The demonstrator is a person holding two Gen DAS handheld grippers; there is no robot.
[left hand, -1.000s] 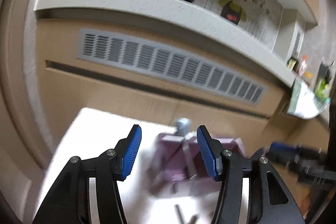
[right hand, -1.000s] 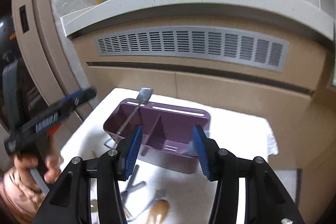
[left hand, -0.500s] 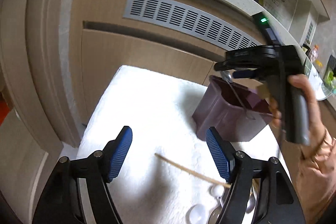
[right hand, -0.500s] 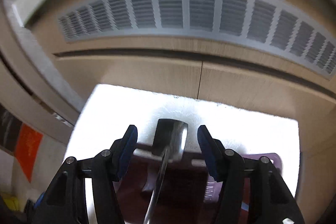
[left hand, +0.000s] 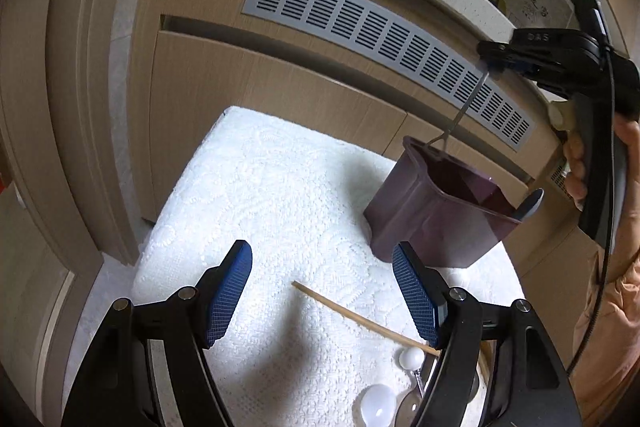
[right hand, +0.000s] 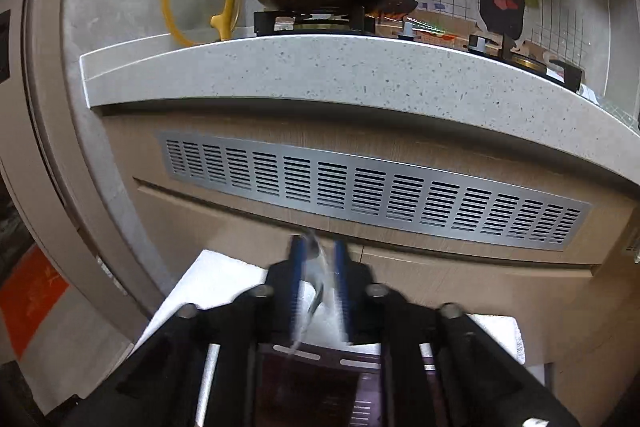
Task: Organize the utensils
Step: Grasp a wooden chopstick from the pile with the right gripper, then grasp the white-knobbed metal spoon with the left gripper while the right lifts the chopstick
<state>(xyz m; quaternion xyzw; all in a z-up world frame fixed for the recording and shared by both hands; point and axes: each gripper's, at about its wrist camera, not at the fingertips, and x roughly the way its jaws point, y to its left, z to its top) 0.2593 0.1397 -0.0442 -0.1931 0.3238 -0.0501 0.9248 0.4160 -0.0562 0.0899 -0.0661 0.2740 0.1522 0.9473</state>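
The left gripper hangs with its jaws apart and nothing between them over a white textured cloth. Just ahead a wooden chopstick lies on the cloth, with white spoons nearer the bottom edge. Beyond stands the purple utensil caddy. Above it the right gripper, whose jaws have just been closing, is clamped on a metal utensil's handle, its lower end inside the caddy's far compartment

Caddy on the towel (chopstick lies before it).
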